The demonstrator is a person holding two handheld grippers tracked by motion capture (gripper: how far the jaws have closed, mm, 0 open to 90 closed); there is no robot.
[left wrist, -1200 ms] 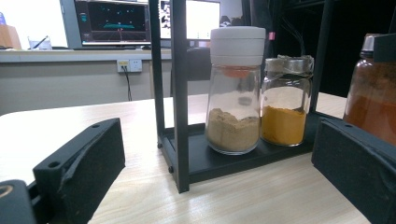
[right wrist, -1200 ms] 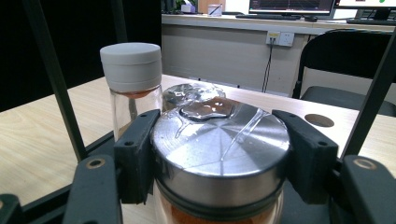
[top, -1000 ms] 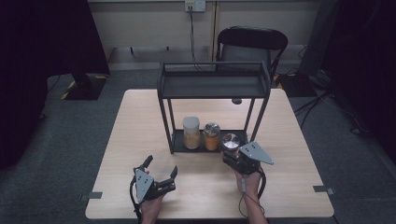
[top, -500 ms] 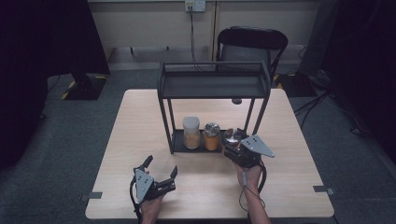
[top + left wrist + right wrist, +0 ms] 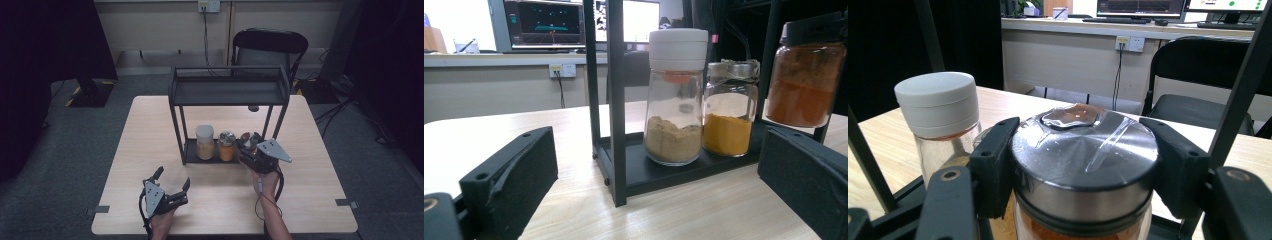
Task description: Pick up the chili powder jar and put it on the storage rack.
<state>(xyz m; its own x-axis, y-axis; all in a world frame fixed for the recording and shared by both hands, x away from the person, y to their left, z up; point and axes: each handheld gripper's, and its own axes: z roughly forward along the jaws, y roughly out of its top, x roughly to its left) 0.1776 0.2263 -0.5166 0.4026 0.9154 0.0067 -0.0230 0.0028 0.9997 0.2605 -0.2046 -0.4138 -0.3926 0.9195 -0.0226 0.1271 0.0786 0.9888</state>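
The right tongs [image 5: 1083, 165] gripped the dark-lidded jar of orange spice [image 5: 1084, 165] by its lid and had carried it up to the rack's [image 5: 227, 95] bottom shelf, just beside the foil-topped jar [image 5: 226, 145] and the white-capped jar [image 5: 205, 141], likely about to set it down. The left tongs [image 5: 172, 186] stayed open and empty over the counter [image 5: 310, 150], well short of the rack.

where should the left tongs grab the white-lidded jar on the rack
Grip the white-lidded jar by its glass body just under the lid, coming level from the front, open side of the rack. It stands upright on the bottom shelf; the rack post is close on one side and the yellow-powder jar nearly touches the other, so the open left tongs have little side room.
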